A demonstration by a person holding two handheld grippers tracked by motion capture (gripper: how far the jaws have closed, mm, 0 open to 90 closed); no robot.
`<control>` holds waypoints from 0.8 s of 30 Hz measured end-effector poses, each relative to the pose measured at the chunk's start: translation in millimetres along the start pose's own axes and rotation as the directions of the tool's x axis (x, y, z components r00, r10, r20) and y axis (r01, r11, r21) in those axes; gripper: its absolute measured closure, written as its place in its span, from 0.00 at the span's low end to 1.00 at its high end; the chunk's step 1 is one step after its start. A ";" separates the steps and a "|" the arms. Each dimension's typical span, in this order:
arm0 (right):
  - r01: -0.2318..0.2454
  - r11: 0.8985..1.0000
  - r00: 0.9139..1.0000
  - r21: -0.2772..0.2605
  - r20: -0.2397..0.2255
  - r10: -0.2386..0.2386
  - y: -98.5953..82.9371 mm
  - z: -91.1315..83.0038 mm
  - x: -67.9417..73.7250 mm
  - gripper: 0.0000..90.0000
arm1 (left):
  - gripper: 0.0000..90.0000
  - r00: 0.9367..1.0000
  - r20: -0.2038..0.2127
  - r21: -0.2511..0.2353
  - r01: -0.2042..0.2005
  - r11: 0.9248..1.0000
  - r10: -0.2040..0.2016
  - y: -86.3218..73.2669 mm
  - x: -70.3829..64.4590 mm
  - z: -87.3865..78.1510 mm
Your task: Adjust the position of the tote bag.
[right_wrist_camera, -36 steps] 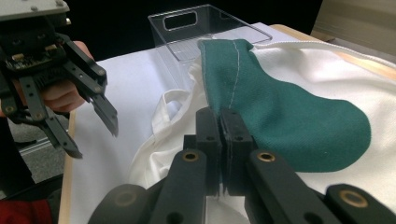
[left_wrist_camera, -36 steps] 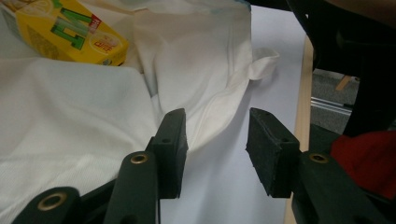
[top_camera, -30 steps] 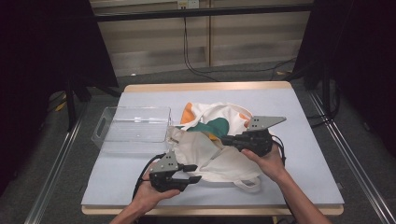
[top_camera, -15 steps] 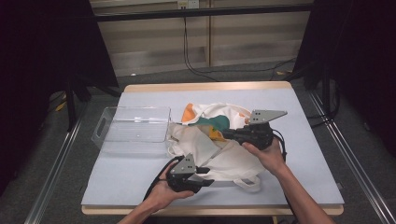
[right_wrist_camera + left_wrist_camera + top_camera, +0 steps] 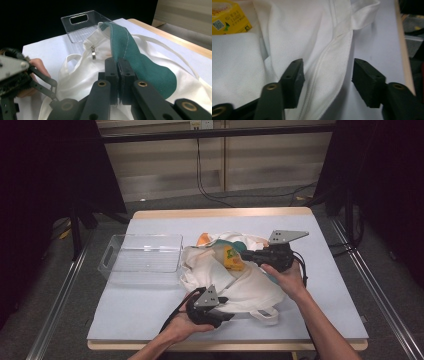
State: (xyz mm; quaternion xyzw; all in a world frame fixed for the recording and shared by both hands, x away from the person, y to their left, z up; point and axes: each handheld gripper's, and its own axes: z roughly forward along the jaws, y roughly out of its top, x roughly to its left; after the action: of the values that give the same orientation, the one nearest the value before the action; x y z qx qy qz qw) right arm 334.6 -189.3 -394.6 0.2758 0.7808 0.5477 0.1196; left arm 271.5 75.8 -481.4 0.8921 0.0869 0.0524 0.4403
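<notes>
Left gripper (image 5: pixel 226 310) sits at the near edge of the white tote bag (image 5: pixel 235 280), its 2 jaws spread wide on either side of the bag's zipper hem (image 5: pixel 329 72), apparently lined up to pinch that edge and hold the mouth apart. Further right, a yellow carton (image 5: pixel 233 258) lies exposed in the opening. Right gripper (image 5: pixel 245 255) is closed tight on the bag's green-patched fabric (image 5: pixel 140 62), lifting it, likely to keep the opening accessible. A clear plastic bin (image 5: pixel 142 255) stands empty, just beside the bag.
</notes>
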 end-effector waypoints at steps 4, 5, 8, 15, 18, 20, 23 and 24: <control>-0.001 1.000 1.000 -0.001 0.001 0.001 0.8 2.8 -4.4 0.97 | 0.46 1.000 -0.010 0.005 -0.005 1.000 0.006 -1.1 0.2 3.7; -0.005 1.000 1.000 -0.004 0.000 0.005 0.9 3.0 -6.0 0.97 | 0.51 1.000 -0.020 0.008 -0.014 1.000 0.014 -1.0 0.7 3.9; -0.012 1.000 1.000 -0.004 0.012 0.012 2.3 2.1 -10.7 0.97 | 0.65 1.000 -0.020 0.001 0.013 1.000 -0.013 -0.7 4.1 1.6; -0.008 1.000 1.000 0.009 0.020 0.008 6.5 4.7 -18.8 0.97 | 0.87 0.999 0.017 -0.022 0.043 0.999 -0.042 5.4 8.4 -5.9; -0.011 1.000 1.000 0.006 0.019 0.011 7.9 5.0 -21.6 0.97 | 0.92 0.997 0.030 -0.048 0.075 0.996 -0.073 7.5 10.6 -8.1; -0.014 1.000 1.000 0.005 0.019 0.014 8.5 4.8 -24.8 0.97 | 0.92 0.994 0.043 -0.061 0.104 0.993 -0.101 8.2 11.9 -9.7; -0.022 1.000 1.000 0.002 0.022 0.022 9.2 4.6 -29.4 0.97 | 0.93 0.993 0.049 -0.056 0.107 0.993 -0.104 7.9 12.0 -10.6; -0.026 1.000 0.999 -0.005 0.029 0.027 9.7 4.4 -34.3 0.97 | 0.93 0.992 0.053 -0.056 0.114 0.992 -0.111 8.8 12.1 -13.1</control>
State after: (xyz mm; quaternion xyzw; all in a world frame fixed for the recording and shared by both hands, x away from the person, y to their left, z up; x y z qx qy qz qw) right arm 367.8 -202.7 -391.3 0.2938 0.7739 0.5470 0.1244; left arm 282.1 83.1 -466.2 0.8734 0.1242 0.0077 0.4708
